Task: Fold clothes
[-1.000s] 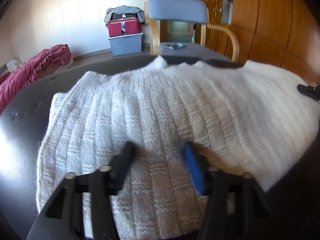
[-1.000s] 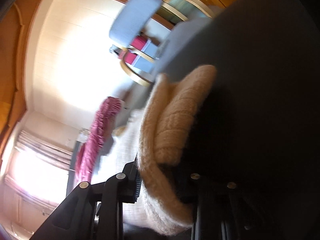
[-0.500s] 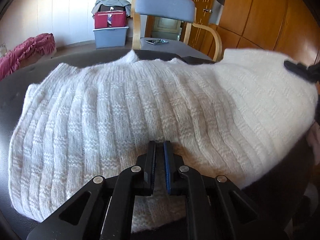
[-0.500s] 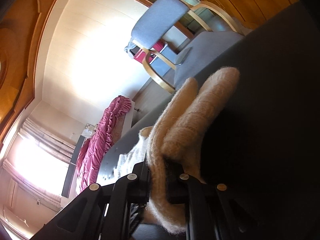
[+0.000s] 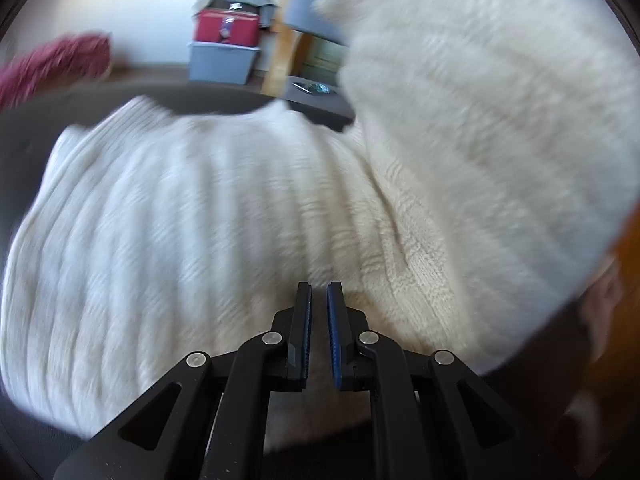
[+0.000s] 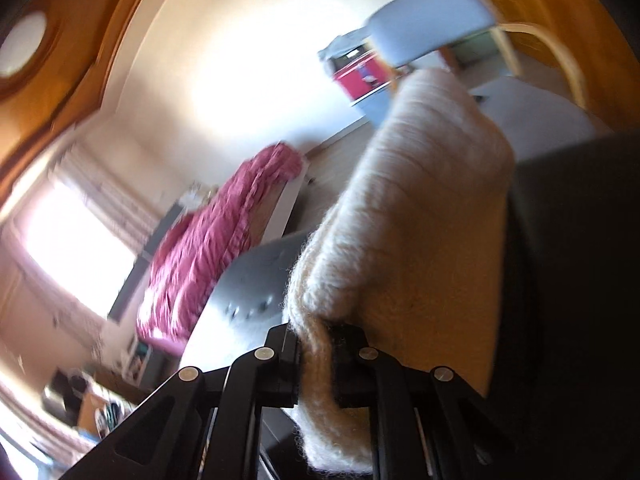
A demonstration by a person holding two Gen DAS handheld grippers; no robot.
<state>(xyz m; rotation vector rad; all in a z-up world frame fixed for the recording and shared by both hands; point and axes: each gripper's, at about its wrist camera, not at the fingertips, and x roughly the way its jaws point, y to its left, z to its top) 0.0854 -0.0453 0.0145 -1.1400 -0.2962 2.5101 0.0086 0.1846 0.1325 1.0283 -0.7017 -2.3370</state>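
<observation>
Left gripper (image 5: 319, 292) sits low over the near hem of the cream knit sweater (image 5: 224, 216), jaws drawn nearly together with only a thin slit between the blue pads. Whether fabric is pinched in that slit cannot be told; the pads look bare at their tips. Motion blur is heavy in this view.

Sweater lies spread across the dark table (image 5: 24, 148), ribs running away from the camera. Its right-hand part is lifted off the table and hangs as a broad pale flap above the flat part.

Right gripper (image 6: 316, 334) is clamped on a thick folded edge of the sweater (image 6: 420, 208); knit bulges out past both fingers and droops below them. From that grip the fabric rises in a band clear of the table (image 6: 568, 240).

Beyond the sweater: a grey-blue chair with a wooden frame (image 6: 432, 20); a red case on a grey storage bin (image 5: 224, 44) against the white wall; a magenta ruffled cloth (image 6: 216, 240) off to the sweater's left. A small dark object, unclear, lies on the chair seat (image 5: 316, 88).
</observation>
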